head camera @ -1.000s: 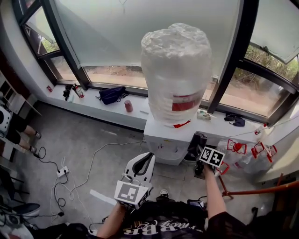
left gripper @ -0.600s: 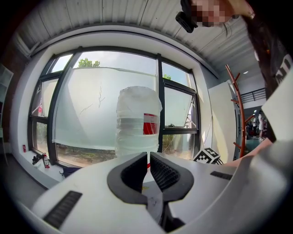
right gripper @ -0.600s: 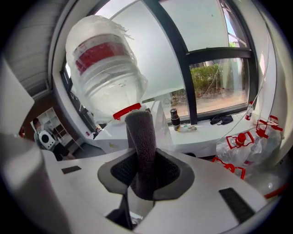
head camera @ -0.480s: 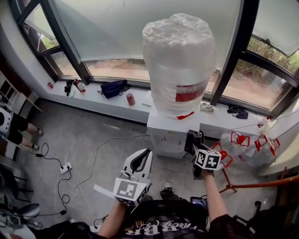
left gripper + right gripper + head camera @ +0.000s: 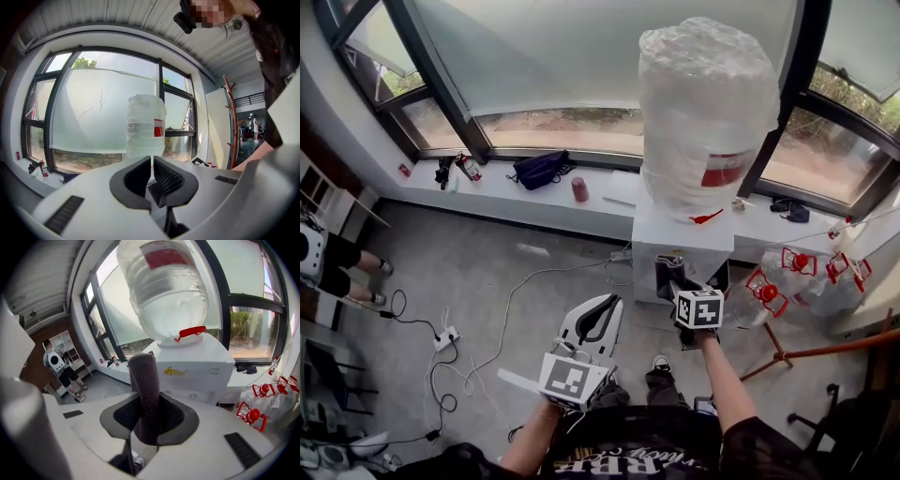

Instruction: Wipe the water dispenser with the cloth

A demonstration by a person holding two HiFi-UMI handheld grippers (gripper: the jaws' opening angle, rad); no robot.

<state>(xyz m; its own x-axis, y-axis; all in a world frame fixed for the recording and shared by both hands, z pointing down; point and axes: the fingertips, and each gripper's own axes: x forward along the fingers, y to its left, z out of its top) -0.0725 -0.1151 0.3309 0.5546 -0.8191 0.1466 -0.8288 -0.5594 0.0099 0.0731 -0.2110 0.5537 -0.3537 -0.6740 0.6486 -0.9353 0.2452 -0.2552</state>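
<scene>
The white water dispenser (image 5: pixel 680 246) stands by the window ledge with a big clear bottle (image 5: pixel 708 112) upside down on top. My right gripper (image 5: pixel 673 281) is shut on a dark brown cloth (image 5: pixel 666 272) just in front of the dispenser's lower front. In the right gripper view the cloth (image 5: pixel 144 390) stands up between the jaws, with the dispenser (image 5: pixel 194 369) and bottle (image 5: pixel 164 287) close behind it. My left gripper (image 5: pixel 600 314) hangs lower left, shut and holding nothing; in its own view the left gripper (image 5: pixel 152 176) faces the bottle (image 5: pixel 146 124).
On the window ledge (image 5: pixel 487 202) lie a black bag (image 5: pixel 539 169) and a red cup (image 5: pixel 579 189). Cables (image 5: pixel 502 314) and a power strip (image 5: pixel 445 339) lie on the floor. Water jugs with red handles (image 5: pixel 797 272) and an orange rack (image 5: pixel 825 354) stand right. A person (image 5: pixel 337 258) stands left.
The right gripper with the cloth has moved left and up across the dispenser's front. The head view has shifted, so the dispenser sits further right. The left gripper has stayed low.
</scene>
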